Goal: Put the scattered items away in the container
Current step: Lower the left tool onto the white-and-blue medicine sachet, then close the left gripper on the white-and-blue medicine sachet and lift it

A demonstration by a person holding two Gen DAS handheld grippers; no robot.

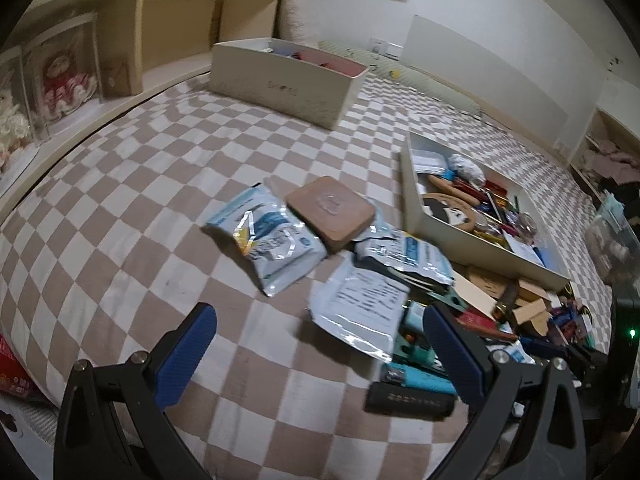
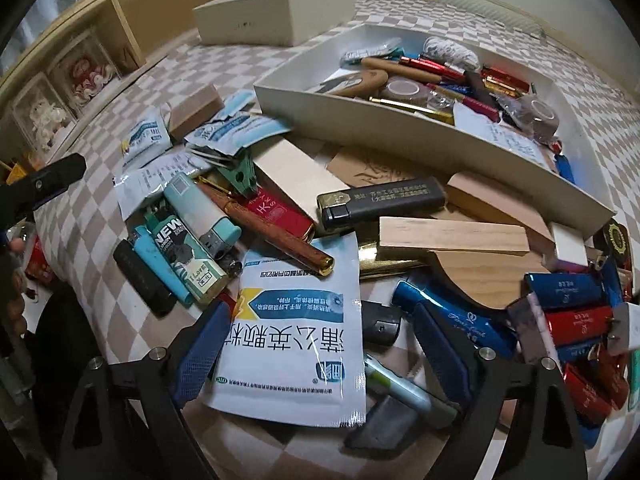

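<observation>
Glossy white foil, flat and rectangular, the sachet lies atop the clutter between the spread jaws of the right gripper, untouched. Beyond it: a wooden block, a black lighter, a brown pen. The cardboard tray, already crowded, stands behind the pile on the checked cloth. The left gripper gapes over bare cloth, near crinkled sachets.
</observation>
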